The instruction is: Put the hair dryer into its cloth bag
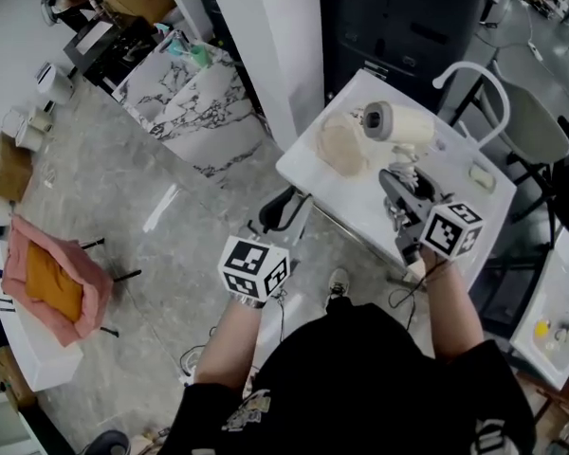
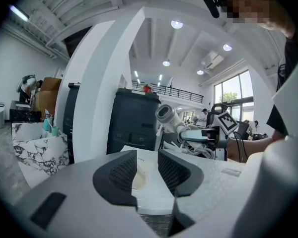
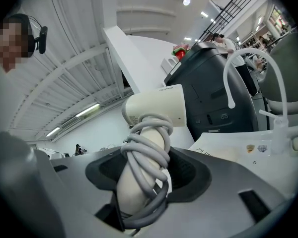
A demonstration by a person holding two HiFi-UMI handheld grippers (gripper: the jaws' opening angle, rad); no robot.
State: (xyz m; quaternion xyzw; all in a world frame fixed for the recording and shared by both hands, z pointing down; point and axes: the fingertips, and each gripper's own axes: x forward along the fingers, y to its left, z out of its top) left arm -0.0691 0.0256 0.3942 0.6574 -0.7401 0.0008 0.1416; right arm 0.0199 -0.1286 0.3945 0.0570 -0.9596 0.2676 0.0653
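Observation:
The cream hair dryer [image 1: 398,123] hangs over the white table [image 1: 313,173], its grey cord wound round the handle [image 3: 141,182]. My right gripper [image 1: 398,180] is shut on that handle, and the barrel [image 3: 156,108] sticks up above the jaws. The cream cloth bag [image 1: 341,148] lies crumpled on the table just left of the dryer. My left gripper [image 1: 283,209] is at the table's near-left edge, short of the bag. Its jaws [image 2: 146,165] stand open with nothing held, and the bag [image 2: 139,175] shows beyond the gap.
A white chair with a curved back [image 1: 474,79] stands behind the table. A dark cabinet [image 1: 398,17] and a white pillar [image 1: 266,36] rise beyond it. A marble-patterned counter [image 1: 194,112] is to the left. A pink cushion [image 1: 52,278] lies far left.

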